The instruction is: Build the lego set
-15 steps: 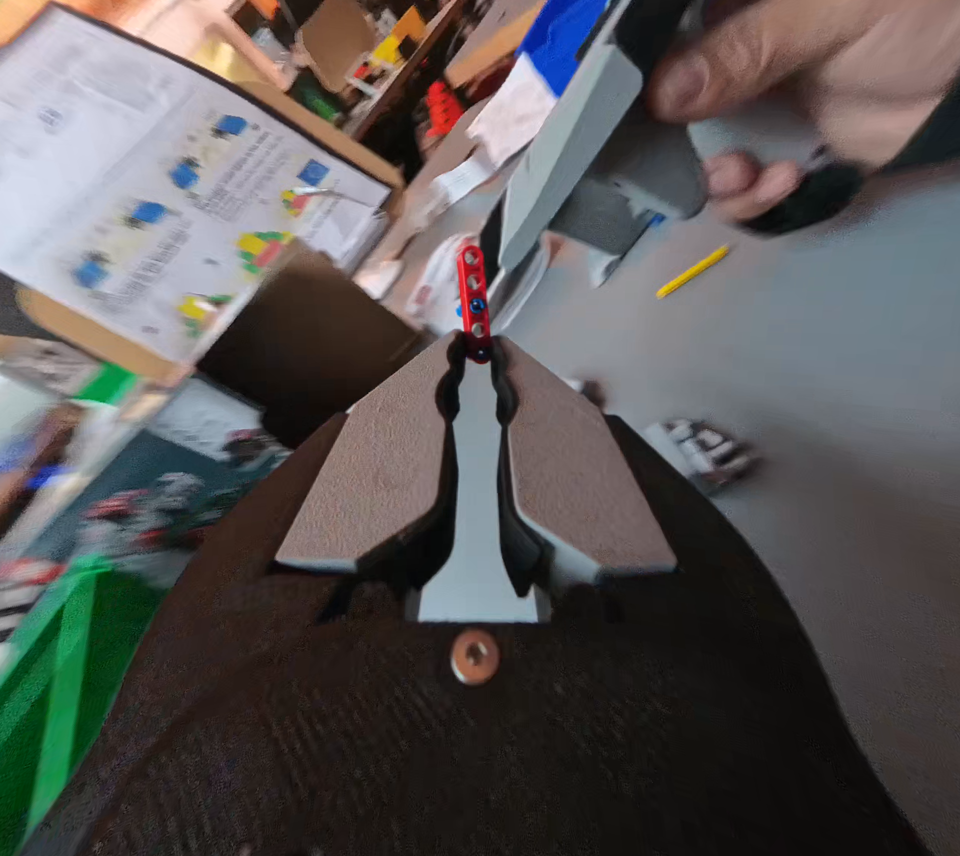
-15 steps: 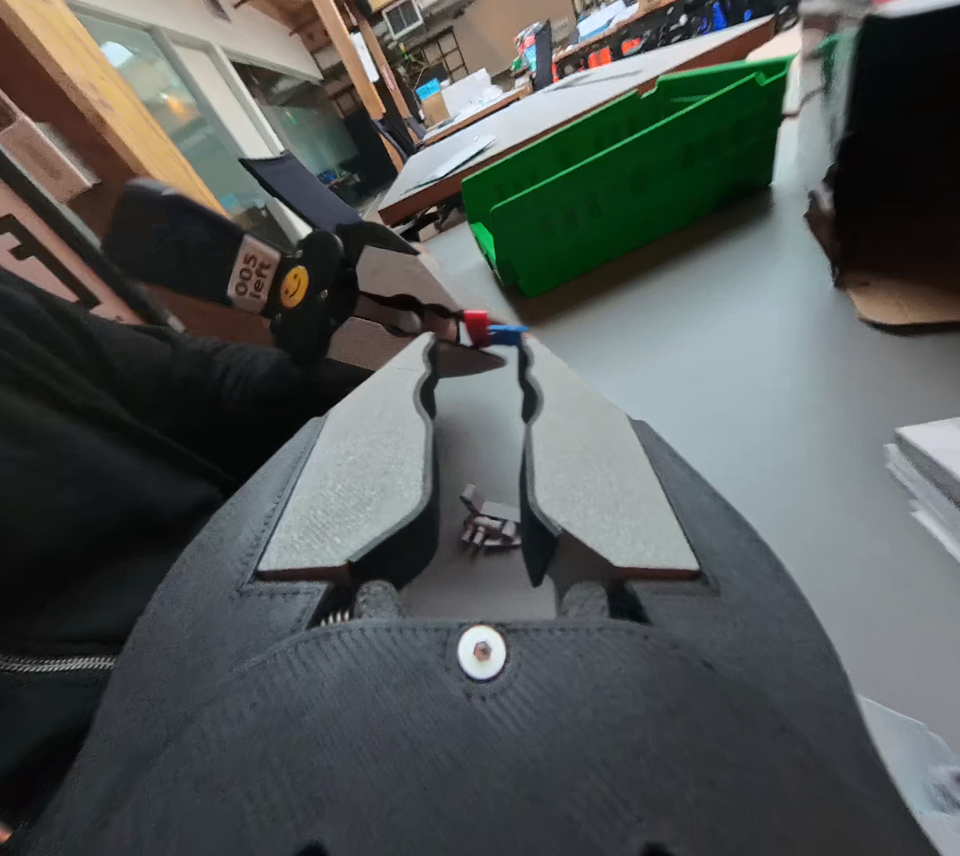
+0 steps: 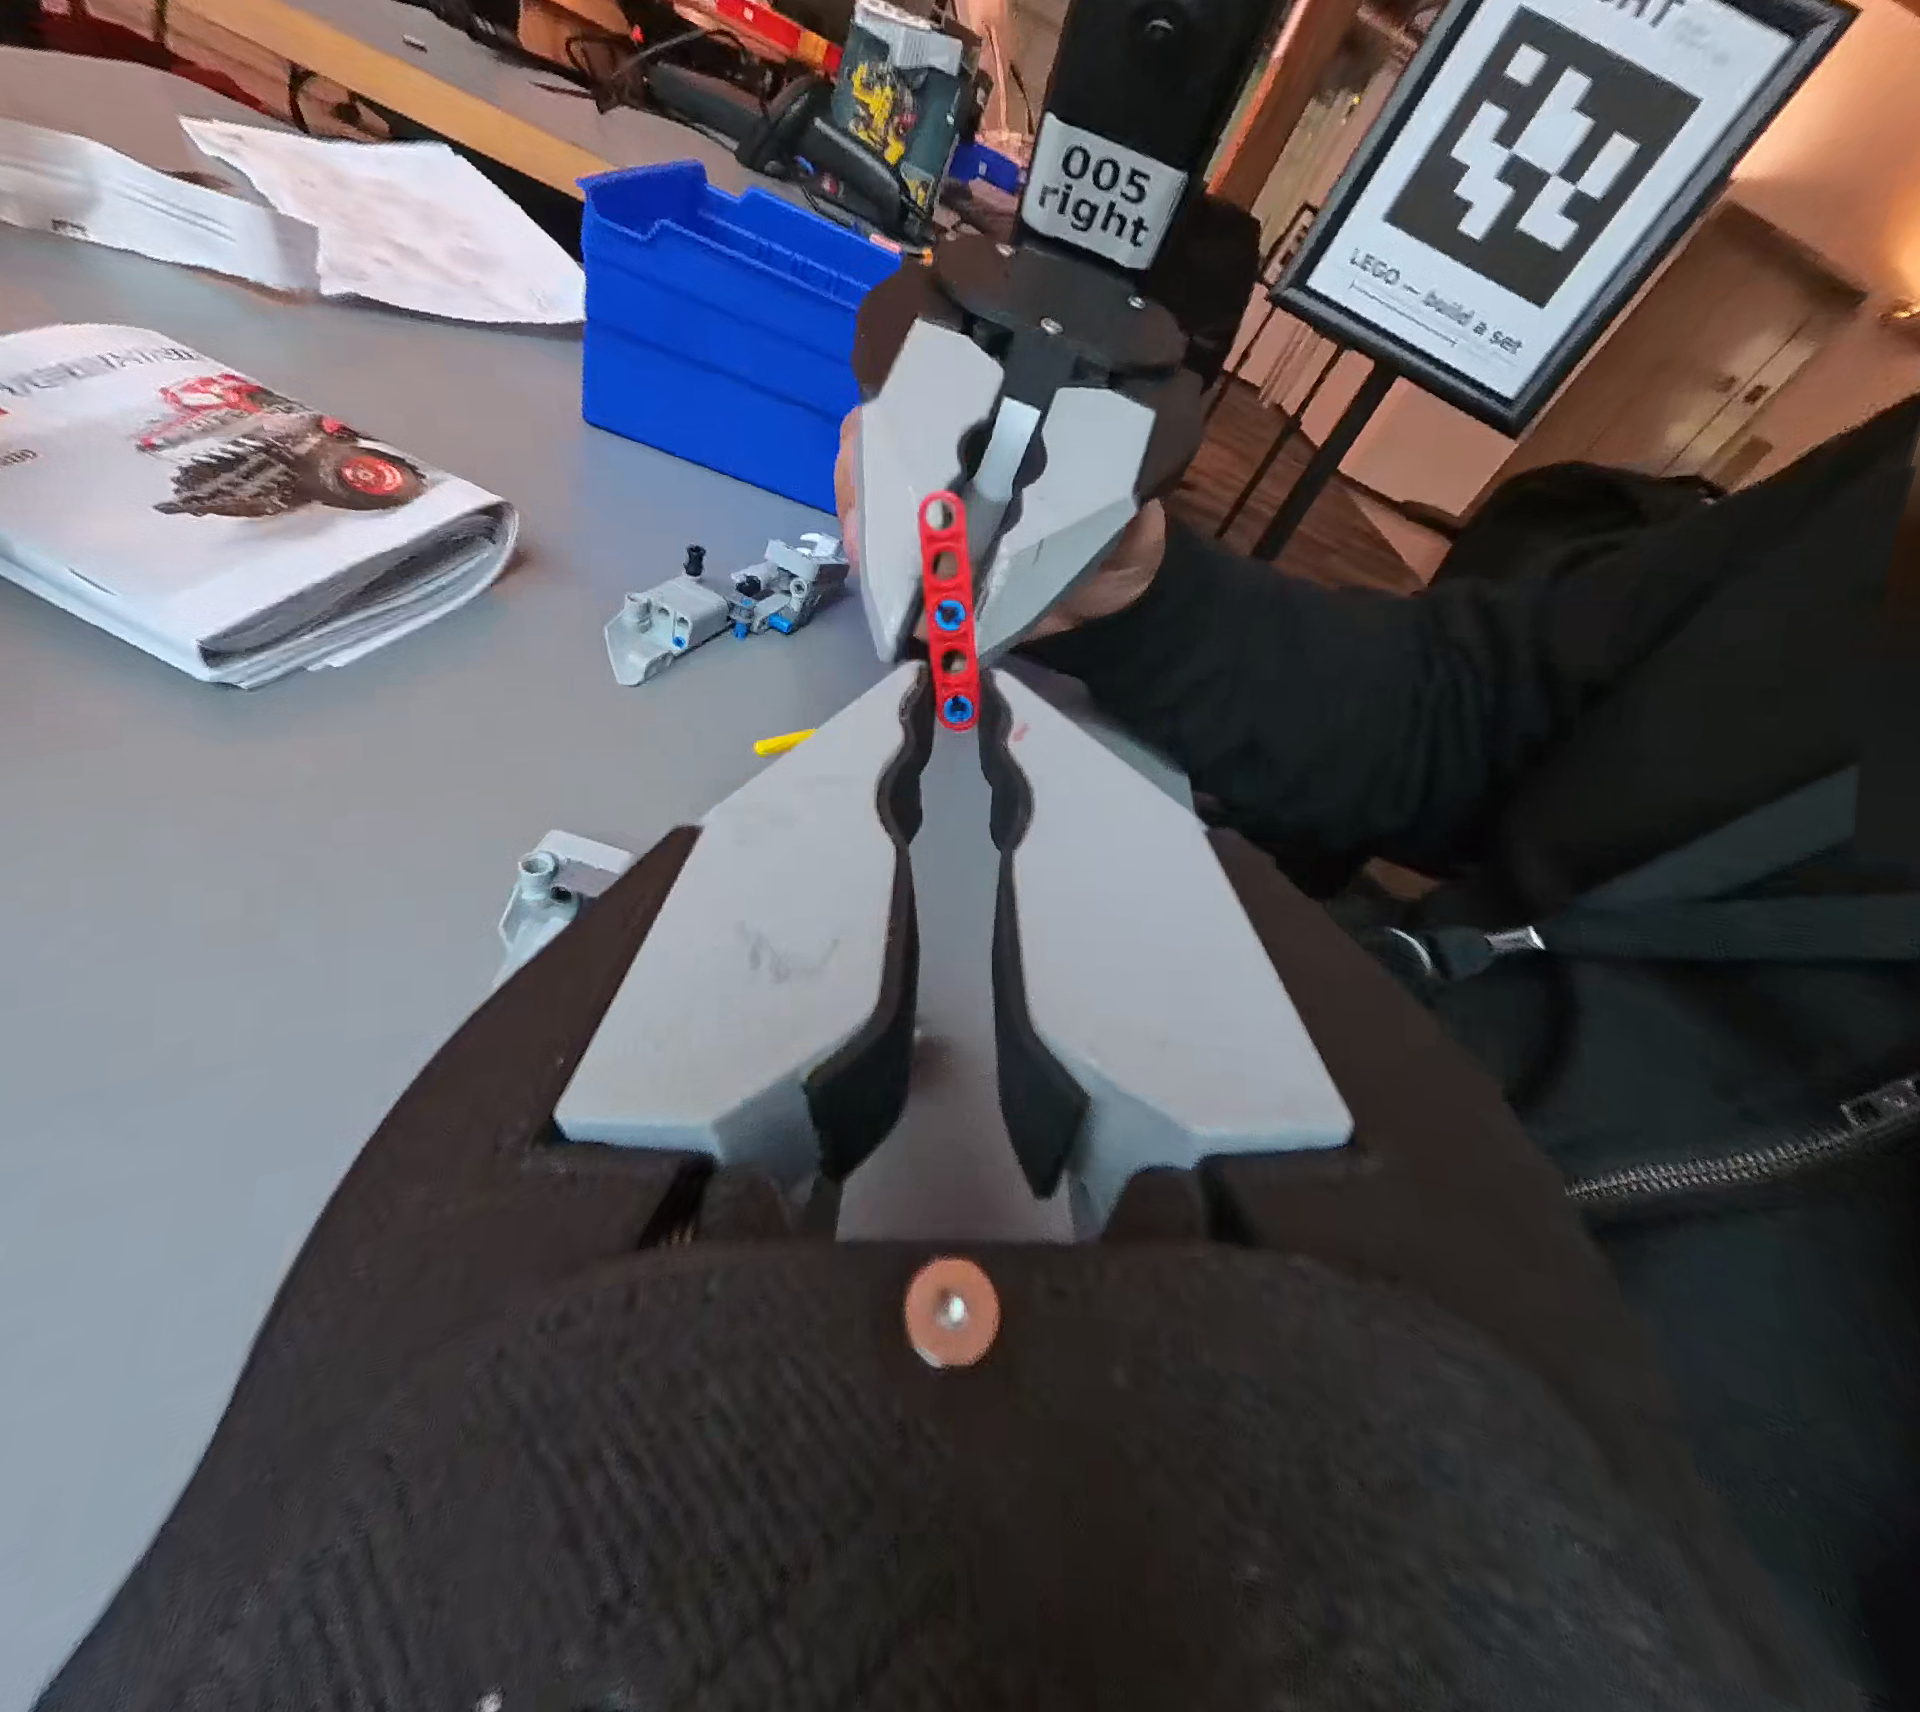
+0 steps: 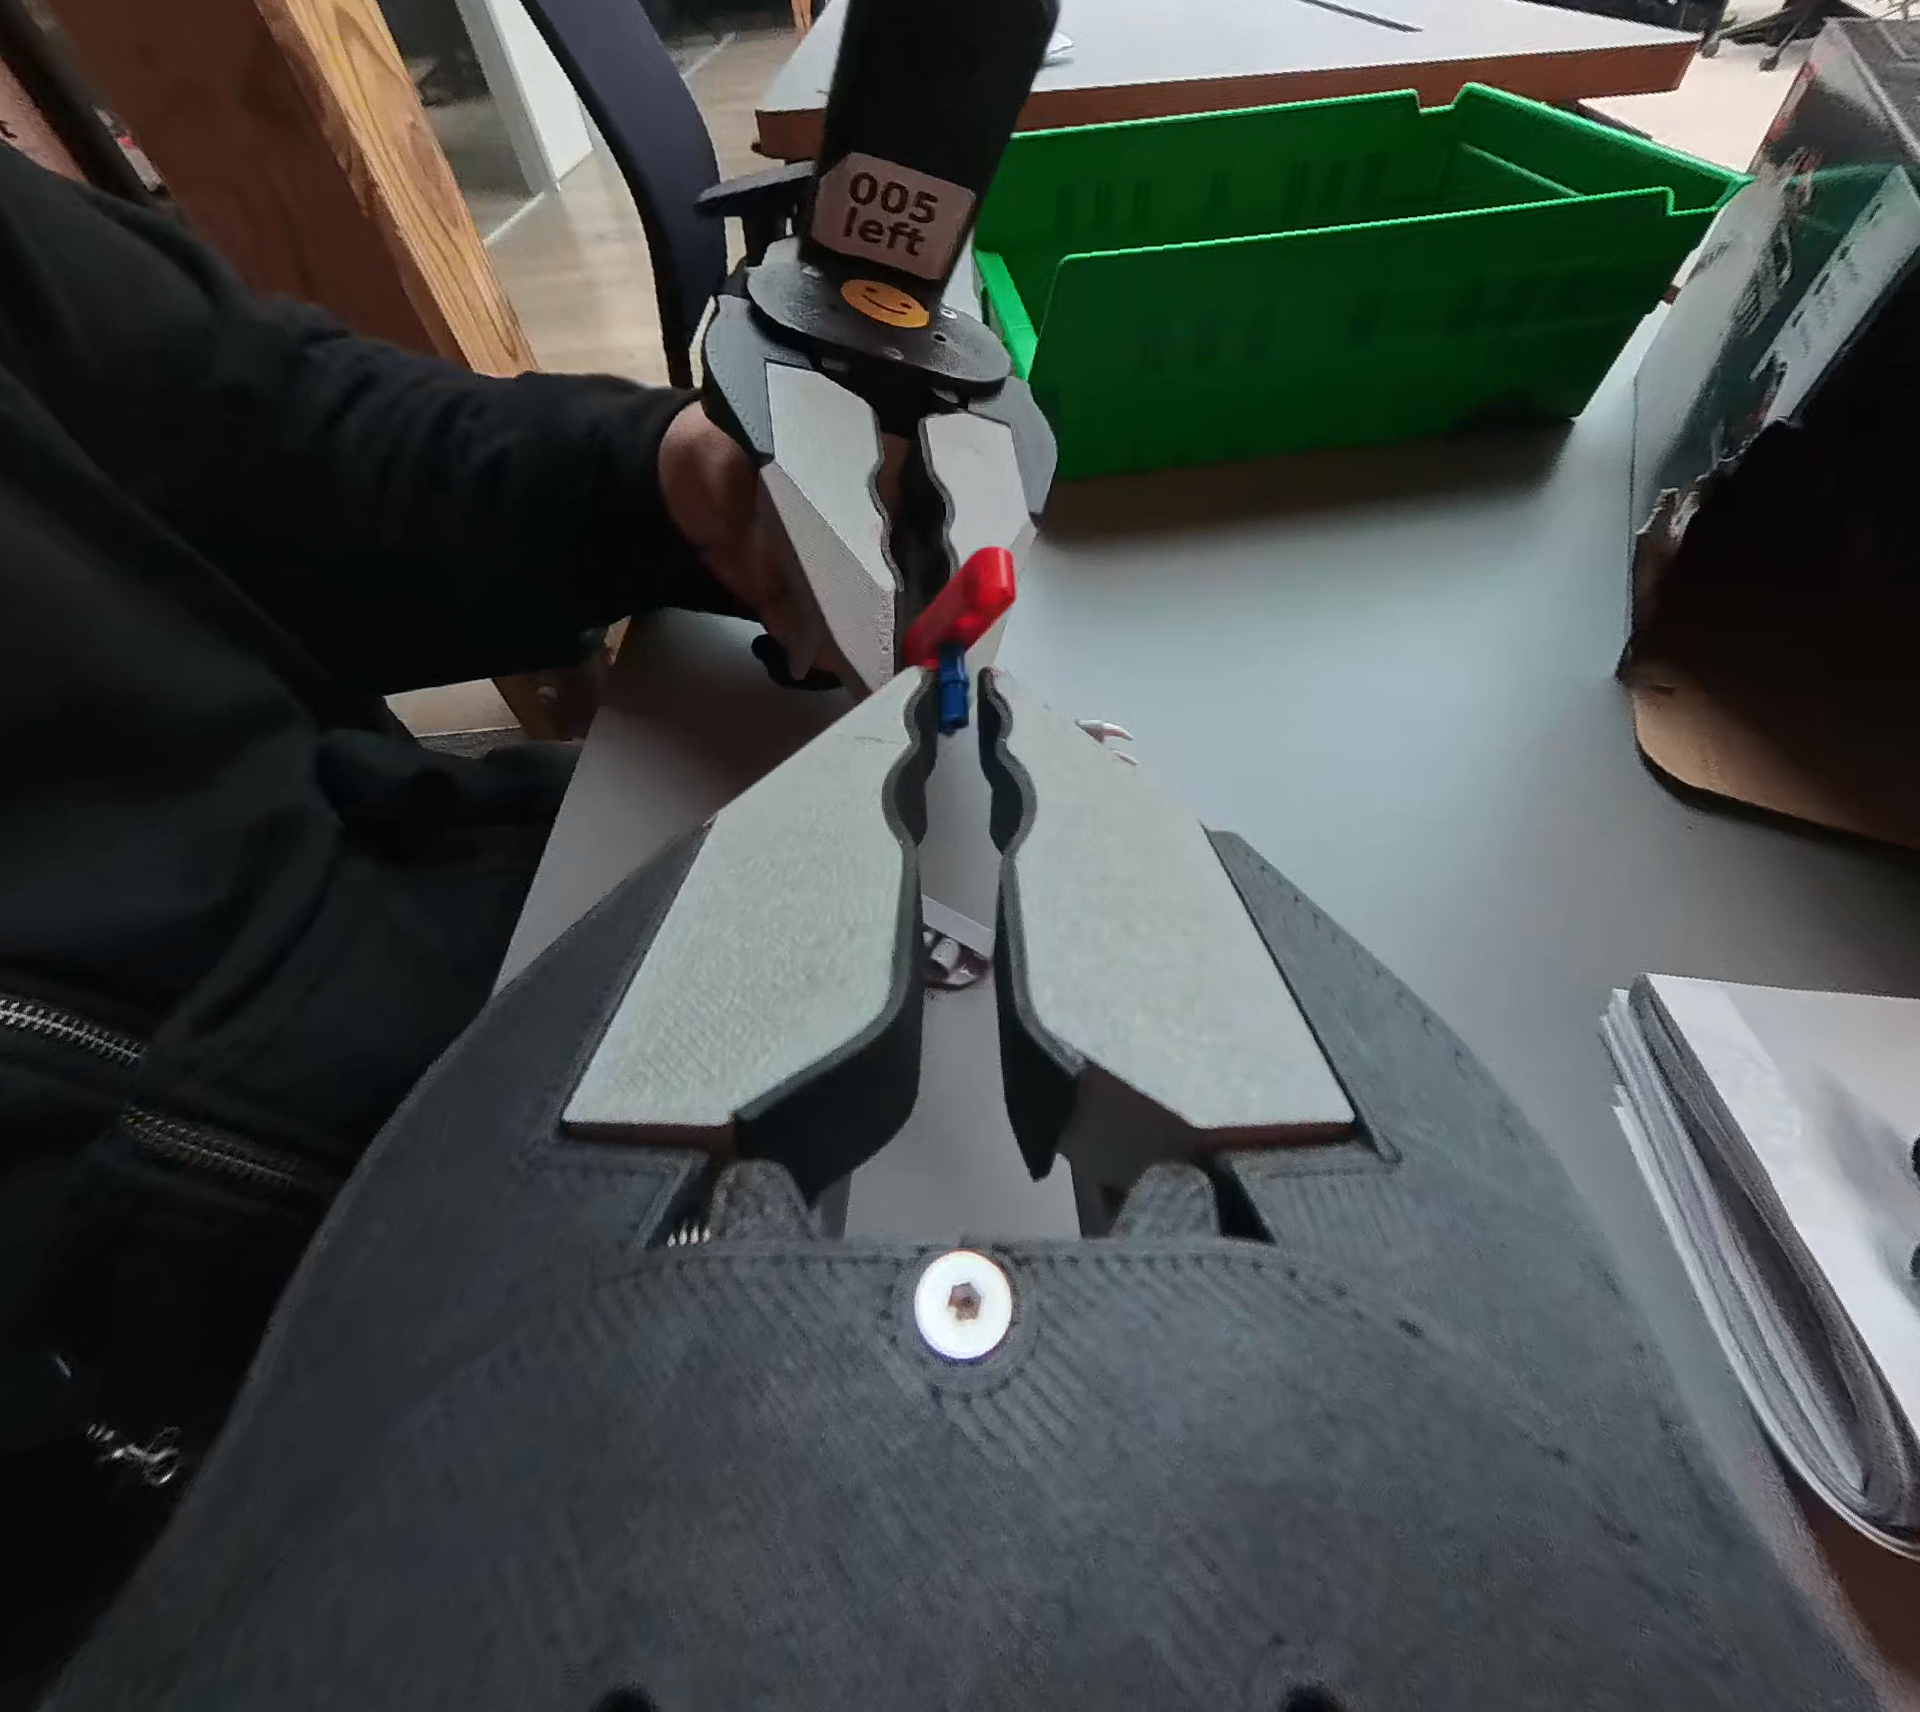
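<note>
We see the left gripper (image 3: 951,706) pinching the lower end of a red beam (image 3: 948,613), which stands upright above the grey worktop (image 3: 260,831) with blue pins in two of its holes. From the right wrist view the same red beam (image 4: 961,608) sticks out of the left gripper (image 4: 914,623) at a slant. The right gripper (image 4: 951,696) faces it tip to tip, its fingers (image 4: 769,914) drawn close around a blue pin (image 4: 951,694) that touches the beam; whether they truly clamp it we cannot tell.

Both tools hang near the worktop's front edge, beside the person's dark sleeve (image 3: 1351,706). On the far side of the left view lies a small grey assembly (image 3: 727,608), with a blue bin (image 3: 727,332) behind it and a folded booklet (image 3: 239,509) well apart to the side. A yellow piece (image 3: 784,741) lies just beside the fingers. In the right view a green bin (image 4: 1320,280) stands past the grippers, with bare worktop between, and a torn box (image 4: 1787,457) closes off that side.
</note>
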`<state>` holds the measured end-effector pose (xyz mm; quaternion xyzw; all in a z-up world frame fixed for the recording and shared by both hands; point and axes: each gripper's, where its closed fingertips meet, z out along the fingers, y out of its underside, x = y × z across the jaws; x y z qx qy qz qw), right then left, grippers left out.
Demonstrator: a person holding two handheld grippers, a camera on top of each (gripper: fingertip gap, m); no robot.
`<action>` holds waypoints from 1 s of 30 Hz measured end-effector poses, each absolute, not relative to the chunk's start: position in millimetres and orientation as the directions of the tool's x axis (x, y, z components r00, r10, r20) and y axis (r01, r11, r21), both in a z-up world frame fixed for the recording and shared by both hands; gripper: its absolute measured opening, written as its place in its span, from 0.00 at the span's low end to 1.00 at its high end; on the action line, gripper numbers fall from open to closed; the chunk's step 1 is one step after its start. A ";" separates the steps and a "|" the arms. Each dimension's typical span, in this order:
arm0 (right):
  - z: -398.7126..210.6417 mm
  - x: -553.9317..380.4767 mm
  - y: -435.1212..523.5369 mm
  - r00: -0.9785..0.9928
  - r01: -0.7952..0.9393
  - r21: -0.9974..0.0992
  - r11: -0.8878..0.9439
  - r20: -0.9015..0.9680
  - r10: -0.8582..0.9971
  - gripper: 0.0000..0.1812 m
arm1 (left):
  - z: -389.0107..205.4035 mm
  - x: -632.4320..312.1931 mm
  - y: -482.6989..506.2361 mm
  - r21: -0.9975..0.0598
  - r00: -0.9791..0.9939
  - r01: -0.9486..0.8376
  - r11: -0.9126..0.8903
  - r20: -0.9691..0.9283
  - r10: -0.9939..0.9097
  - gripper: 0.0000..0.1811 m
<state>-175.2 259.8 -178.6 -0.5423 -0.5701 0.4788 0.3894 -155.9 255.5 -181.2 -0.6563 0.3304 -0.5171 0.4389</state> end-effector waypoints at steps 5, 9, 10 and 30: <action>-191.6 -173.8 261.0 -0.084 0.332 -0.943 -0.010 -0.040 0.996 0.01 | -190.9 -157.7 255.6 -0.909 0.254 -0.029 -0.416 0.395 -0.883 0.03; -199.6 -173.1 263.5 -0.064 0.380 -0.925 0.011 -0.014 0.998 0.00 | -195.2 -160.0 258.5 -0.912 0.299 -0.067 -0.404 0.368 -0.881 0.05; -204.3 -172.5 263.3 -0.066 0.411 -0.911 0.025 -0.002 0.998 0.01 | -190.5 -162.6 260.5 -0.912 0.300 -0.040 -0.409 0.379 -0.875 0.08; -221.4 -180.2 250.5 -0.101 0.497 -0.858 0.130 0.091 0.991 0.01 | -203.8 -166.4 253.8 -0.897 0.292 -0.154 -0.414 0.359 -0.886 0.03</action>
